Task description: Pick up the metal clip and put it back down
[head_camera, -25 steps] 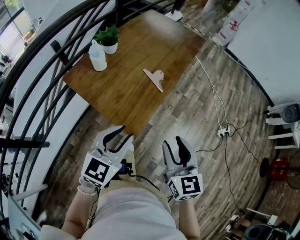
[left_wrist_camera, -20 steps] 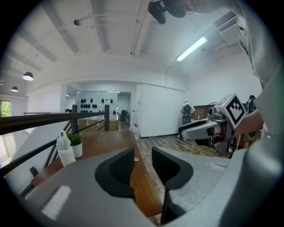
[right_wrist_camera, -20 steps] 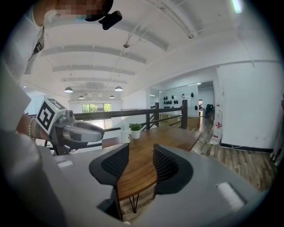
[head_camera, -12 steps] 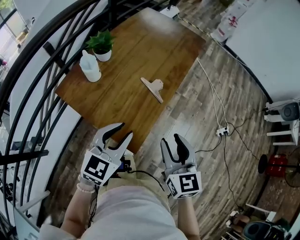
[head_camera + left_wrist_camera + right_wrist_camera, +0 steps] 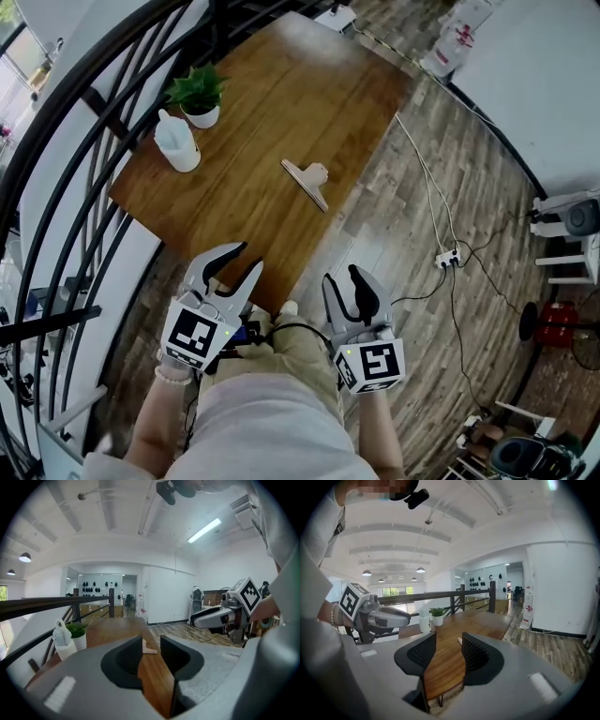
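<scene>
**Tools held open, metal clip (image 5: 307,178) lying ahead on the worktop (image 5: 281,103)**

The left tool (image 5: 242,262) is hovering at the near corner of the worktop. Its jaws are standing apart, with nothing between them but bare wood beyond. The right tool (image 5: 343,281), just beside it on the right, is hanging over the plank floor (image 5: 394,216). Its jaws are likewise parted and gripping nothing.

Ahead of both tools, and well apart from them, the metal clip is lying flat on the wood near the worktop's right-hand edge. In the left gripper view it is showing through the gap between the left tool's jaws. In the right gripper view only a sliver of it is peeking out beside one jaw.

Farther ahead and to the left of the left tool, a white bottle (image 5: 176,142) is standing upright. A small potted plant (image 5: 199,98) is sitting just beyond it, near the worktop's left edge. A dark railing (image 5: 94,94) is curving past on the left tool's left. Off to the right of the right tool, a white cable (image 5: 427,187) is trailing across the floor to a power strip (image 5: 445,263).
</scene>
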